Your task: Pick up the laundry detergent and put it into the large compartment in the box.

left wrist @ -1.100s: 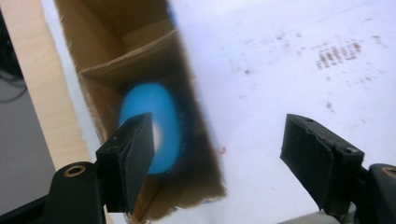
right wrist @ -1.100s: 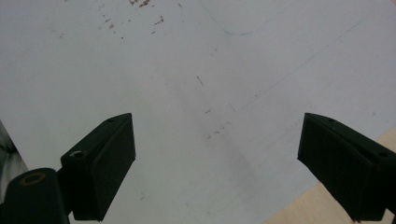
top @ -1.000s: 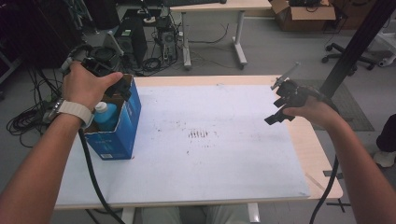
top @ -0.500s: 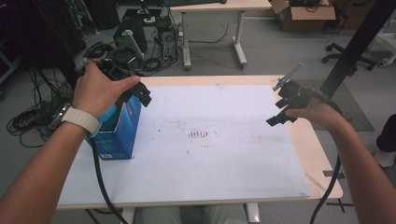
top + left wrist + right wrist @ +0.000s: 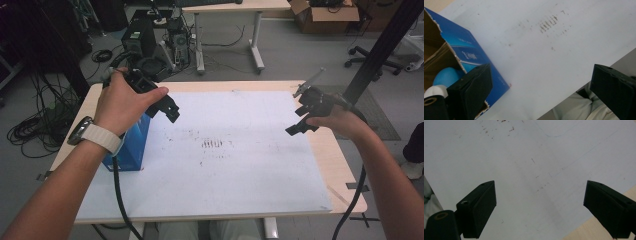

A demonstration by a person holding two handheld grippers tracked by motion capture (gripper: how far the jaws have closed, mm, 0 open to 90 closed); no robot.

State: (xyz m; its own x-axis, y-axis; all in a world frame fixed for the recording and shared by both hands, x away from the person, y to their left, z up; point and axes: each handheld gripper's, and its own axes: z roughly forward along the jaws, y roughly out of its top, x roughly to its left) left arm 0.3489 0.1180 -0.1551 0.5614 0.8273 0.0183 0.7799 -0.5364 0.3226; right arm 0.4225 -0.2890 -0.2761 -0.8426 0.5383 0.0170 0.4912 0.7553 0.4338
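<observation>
While both grippers hover with jaws spread and empty, a torn blue box [image 5: 131, 145] stands beside the left gripper [image 5: 167, 107].

Readable text: none in any view
Blue cardboard box with torn-open top [image 5: 466, 53]: short pale lettering on its side panel in the left gripper view, too blurred to read; the same box [image 5: 131, 145] in the high view shows no legible print
White paper sheet covering the table [image 5: 240, 165]: only a cluster of short dark smudged strokes near its middle [image 5: 214, 144], seen also in the left gripper view [image 5: 549, 23]; they form no letters or numbers
Brands, numbers, signs: none can be made out
</observation>
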